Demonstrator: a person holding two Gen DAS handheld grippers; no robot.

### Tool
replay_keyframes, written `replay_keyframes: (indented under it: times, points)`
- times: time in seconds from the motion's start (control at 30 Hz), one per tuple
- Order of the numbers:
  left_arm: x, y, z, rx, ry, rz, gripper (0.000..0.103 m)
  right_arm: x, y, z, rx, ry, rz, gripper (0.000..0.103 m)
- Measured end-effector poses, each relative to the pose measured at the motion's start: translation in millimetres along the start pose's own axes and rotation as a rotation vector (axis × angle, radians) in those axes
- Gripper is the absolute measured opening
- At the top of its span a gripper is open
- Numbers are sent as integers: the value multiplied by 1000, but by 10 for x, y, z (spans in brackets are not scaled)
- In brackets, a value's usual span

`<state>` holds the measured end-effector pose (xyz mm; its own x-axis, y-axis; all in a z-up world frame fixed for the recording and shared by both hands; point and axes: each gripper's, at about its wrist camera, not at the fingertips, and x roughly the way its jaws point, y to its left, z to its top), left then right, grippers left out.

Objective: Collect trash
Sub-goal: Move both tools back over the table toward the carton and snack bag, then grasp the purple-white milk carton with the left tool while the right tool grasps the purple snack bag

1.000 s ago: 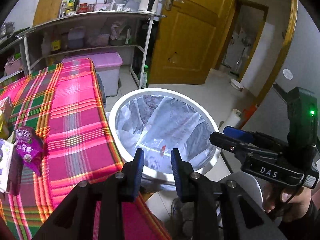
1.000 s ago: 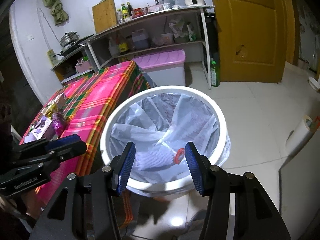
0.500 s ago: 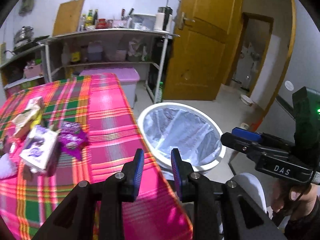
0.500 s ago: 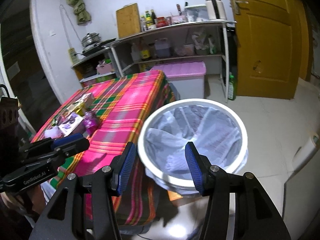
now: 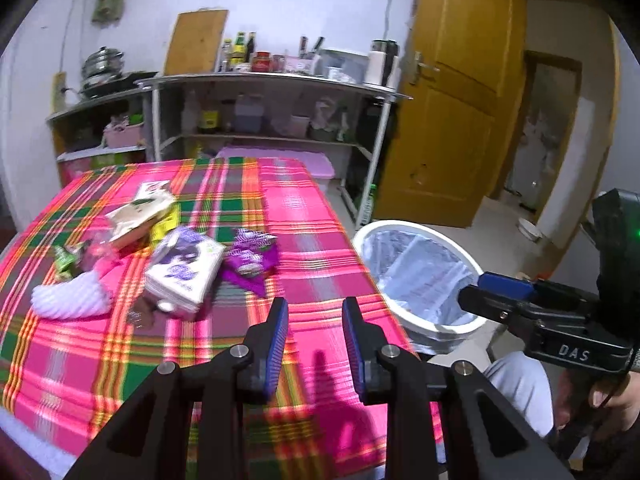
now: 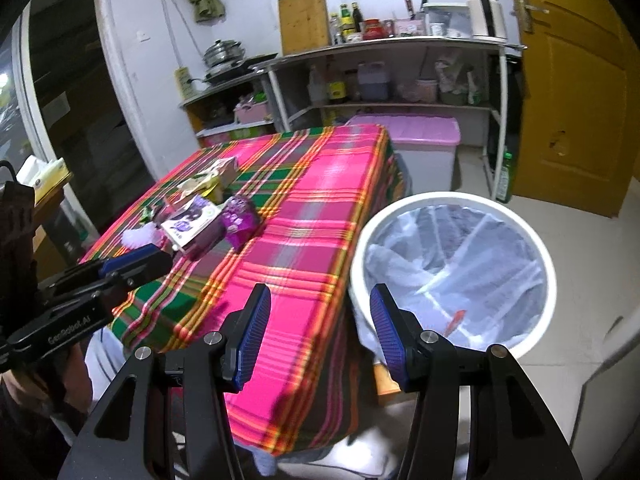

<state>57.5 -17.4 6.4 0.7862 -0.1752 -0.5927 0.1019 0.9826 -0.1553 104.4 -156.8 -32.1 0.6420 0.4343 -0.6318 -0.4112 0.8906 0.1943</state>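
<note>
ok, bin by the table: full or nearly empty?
Nearly empty. The white bin stands upright beside the table, and its clear liner sags deep inside with only a small orange scrap visible near the bottom.

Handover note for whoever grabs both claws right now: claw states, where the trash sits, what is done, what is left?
Left claw: open, empty, over the plaid table.
Right claw: open, empty, between the table edge and the white bin.
Trash on the table: purple wrapper, purple-and-white pack, white wad, cartons.
Done: a little litter is in the lined bin.
Left: bin the whole pile.
</note>
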Motion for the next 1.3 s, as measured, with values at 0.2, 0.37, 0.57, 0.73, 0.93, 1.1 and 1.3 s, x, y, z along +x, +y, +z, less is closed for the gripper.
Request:
replay_keyframes:
  times: [0.2,0.37,0.57,0.73,0.93,1.1,1.3]
  points:
    - [-68,276,-46,-51,-8,54,39,125,150,48,-32,20,17,53]
    - [-97,467,-37,-74,-23,100,41,218,244,100,-58,28,33,53]
    - [-72,676,6,-109,-22,134,45,397,331,195,-84,47,45,53]
    - [8,861,60,-136,-15,154,46,546,384,258,-96,63,55,53]
    - [208,1009,139,-147,12,150,46,729,445,347,-117,75,71,53]
    - [405,1064,178,-144,38,134,46,942,458,442,-118,94,82,53]
    - [617,1093,191,-137,66,123,48,1207,478,582,-115,118,98,53]
